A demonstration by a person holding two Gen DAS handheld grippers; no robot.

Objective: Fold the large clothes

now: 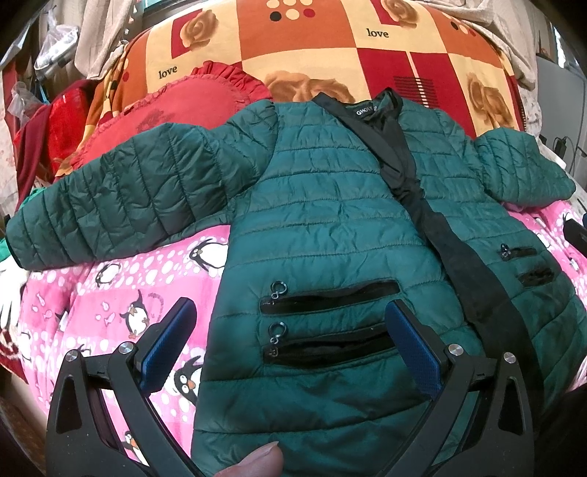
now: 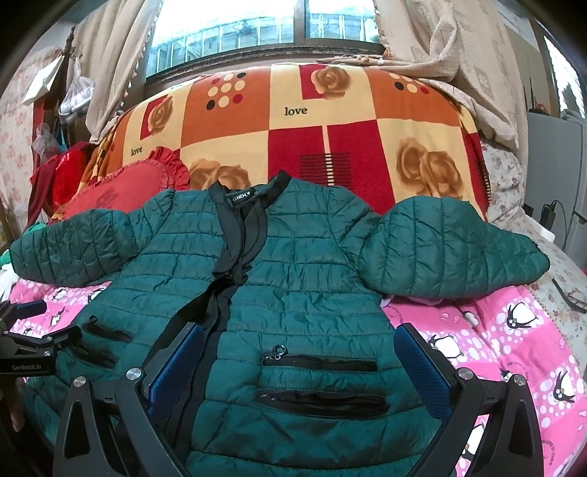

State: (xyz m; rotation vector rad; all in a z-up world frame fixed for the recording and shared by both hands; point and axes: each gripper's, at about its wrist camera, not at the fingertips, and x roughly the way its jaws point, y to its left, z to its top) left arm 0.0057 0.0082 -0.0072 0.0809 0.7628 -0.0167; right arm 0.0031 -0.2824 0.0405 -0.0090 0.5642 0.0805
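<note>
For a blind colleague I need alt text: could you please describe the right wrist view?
A green quilted jacket lies front up, sleeves spread, on a pink penguin blanket. The open right gripper hovers over its zip pockets. Behind are a patchwork "love" cover and a window.

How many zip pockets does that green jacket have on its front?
4: two stacked on one front panel, two stacked on the other. None seem hidden.

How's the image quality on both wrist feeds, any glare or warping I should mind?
Left wrist view: strong fisheye bending, dark corners, green jacket sharp and evenly lit. Right wrist view: the window is overexposed, but the jacket stays readable; edges curve.
</note>
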